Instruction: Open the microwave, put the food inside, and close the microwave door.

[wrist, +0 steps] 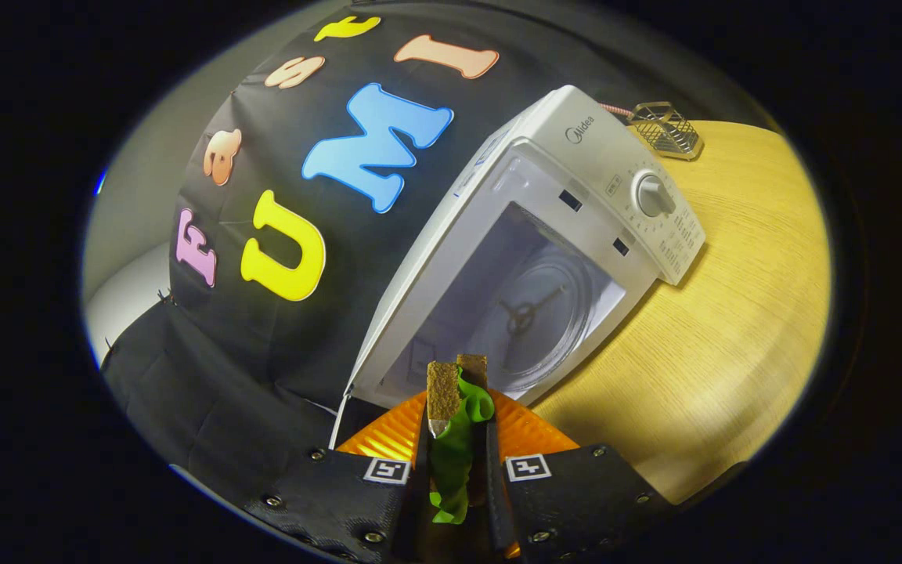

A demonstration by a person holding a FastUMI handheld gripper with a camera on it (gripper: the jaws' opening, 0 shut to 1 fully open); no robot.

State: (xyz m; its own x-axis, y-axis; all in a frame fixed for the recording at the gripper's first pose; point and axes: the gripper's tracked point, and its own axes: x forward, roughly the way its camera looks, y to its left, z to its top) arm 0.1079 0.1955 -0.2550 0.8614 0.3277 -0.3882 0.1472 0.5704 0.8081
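The tongs (457, 407) are held rolled to one side, so that the table (733, 329) and the microwave (545, 235) appear steeply tilted ahead of them. The two fingers stand close together, nearly shut, and both press on the food (455, 446) clamped between them.

The food is a green, leaf-like piece running lengthwise between the fingers, with a brown, coarse-textured slab (442, 389) on its left side standing up past the fingertips; a second brown edge shows just behind the green. The green piece curls over towards the right fingertip.

Just beyond the fingertips sits the microwave, white, with its cavity exposed. The door (400, 282) is swung fully aside and shows edge-on along the left of the cavity, well clear of the opening. Inside the cavity, directly ahead of the held food, lies the glass turntable (533, 309) with its dark three-armed hub at the middle. The food is at the lower lip of the opening and touches no inner surface that can be made out.

To the right of the cavity is the control panel with its round dial (652, 194). Farther right and beyond the microwave, a small wire rack (666, 129) stands on the light wooden table.
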